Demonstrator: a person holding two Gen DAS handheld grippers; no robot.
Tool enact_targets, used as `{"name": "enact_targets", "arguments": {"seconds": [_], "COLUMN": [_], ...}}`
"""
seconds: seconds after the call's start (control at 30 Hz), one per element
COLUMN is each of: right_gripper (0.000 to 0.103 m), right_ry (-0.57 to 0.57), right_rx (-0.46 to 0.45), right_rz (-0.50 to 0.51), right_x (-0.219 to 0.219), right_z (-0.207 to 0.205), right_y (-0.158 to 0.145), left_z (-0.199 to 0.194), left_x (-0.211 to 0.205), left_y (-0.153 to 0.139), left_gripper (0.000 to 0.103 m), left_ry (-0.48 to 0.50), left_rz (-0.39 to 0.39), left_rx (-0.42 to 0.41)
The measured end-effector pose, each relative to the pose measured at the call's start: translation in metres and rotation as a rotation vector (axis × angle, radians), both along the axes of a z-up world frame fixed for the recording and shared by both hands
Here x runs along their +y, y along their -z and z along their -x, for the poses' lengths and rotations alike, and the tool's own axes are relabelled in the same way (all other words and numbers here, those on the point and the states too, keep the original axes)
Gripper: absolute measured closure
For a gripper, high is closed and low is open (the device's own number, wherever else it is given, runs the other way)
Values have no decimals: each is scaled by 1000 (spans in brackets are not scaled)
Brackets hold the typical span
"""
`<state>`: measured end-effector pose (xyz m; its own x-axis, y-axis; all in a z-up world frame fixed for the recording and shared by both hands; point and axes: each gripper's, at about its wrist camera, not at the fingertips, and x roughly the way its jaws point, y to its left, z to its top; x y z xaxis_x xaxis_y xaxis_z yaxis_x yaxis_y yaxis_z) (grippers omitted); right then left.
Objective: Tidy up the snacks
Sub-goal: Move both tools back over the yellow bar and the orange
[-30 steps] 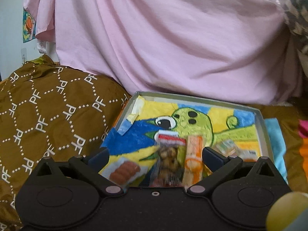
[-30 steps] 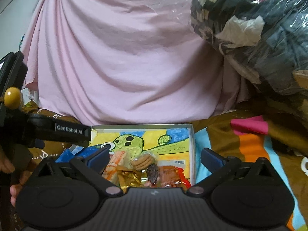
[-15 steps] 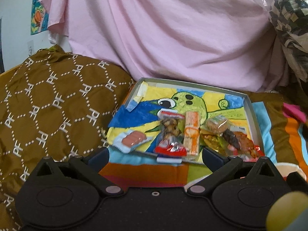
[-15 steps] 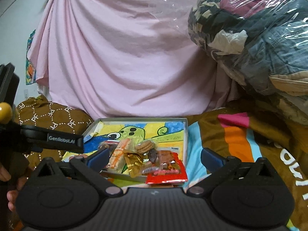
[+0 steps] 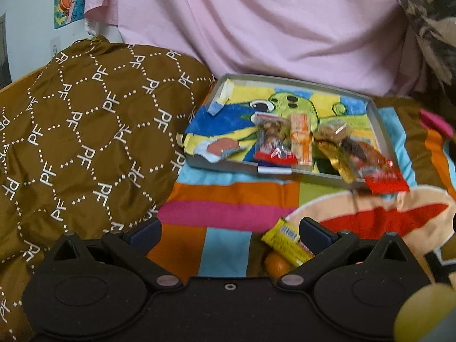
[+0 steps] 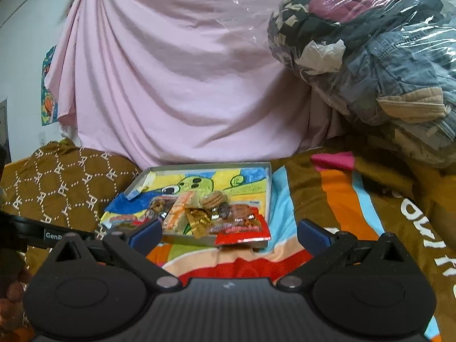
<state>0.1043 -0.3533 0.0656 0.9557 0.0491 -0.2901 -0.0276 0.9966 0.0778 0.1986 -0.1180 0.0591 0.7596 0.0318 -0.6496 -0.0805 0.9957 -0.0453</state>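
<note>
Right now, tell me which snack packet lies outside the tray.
The yellow packet, lying on the striped blanket just ahead of the left tongs. All the other packets sit in or overhang the grey tray.

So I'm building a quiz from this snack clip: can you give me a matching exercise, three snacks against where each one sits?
Things:
1. yellow bar
2. red packet
3. orange-striped pack

Places:
A. inside the tray, near its middle
B. hanging over the tray's front right edge
C. on the striped blanket, by the left tool

Pairs: 1-C, 2-B, 3-A
</note>
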Motion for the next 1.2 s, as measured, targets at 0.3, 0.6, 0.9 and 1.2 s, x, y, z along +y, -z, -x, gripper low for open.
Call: {"name": "enact_targets", "arguments": {"seconds": [0.3,0.6,0.9,1.2], "right_gripper": [0,0,0,0], "right_ry": [-33,-55,-94,-170], "right_rx": [64,132,163,248], "right_rz": [29,122,253,278], "right_x": [6,20,41,53], "right_z": [12,16,13,6], "right_y": [12,27,39,53], "left_z": [19,31,35,41], "left_x": [-9,-9,-4,-2], "left_y": [13,32,45,60], "left_gripper": [1,1,1,1], "left_ry": [60,89,112,202], "left_rz": [-82,-120,-159,-216], "left_rx": [-8,36,59,91]}}
